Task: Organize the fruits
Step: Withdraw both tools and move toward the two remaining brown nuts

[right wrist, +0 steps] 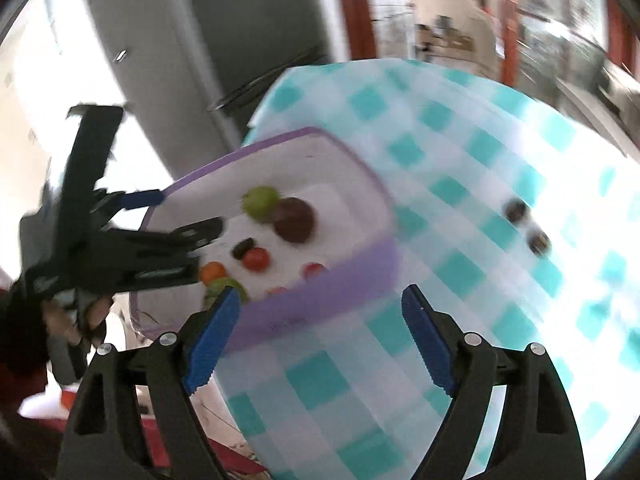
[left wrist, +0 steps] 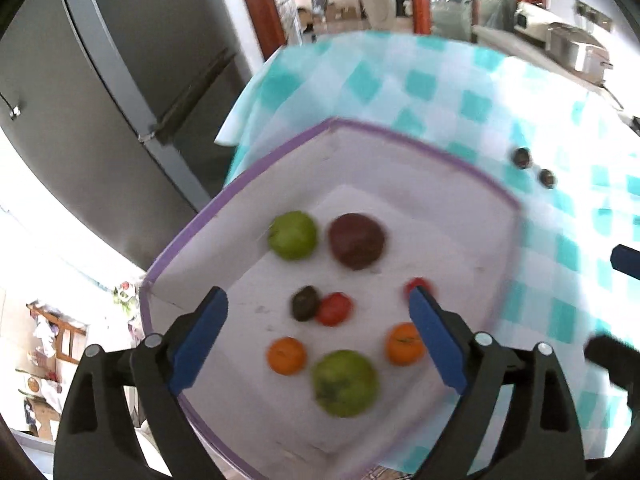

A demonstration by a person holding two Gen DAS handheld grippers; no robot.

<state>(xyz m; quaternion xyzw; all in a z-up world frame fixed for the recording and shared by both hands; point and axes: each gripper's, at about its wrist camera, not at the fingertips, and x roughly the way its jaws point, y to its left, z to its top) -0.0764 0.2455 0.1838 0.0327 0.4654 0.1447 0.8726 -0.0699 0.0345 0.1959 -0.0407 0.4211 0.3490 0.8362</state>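
A grey fridge (left wrist: 100,92) stands beside the table — teal-checked tablecloth (left wrist: 460,96) over it.
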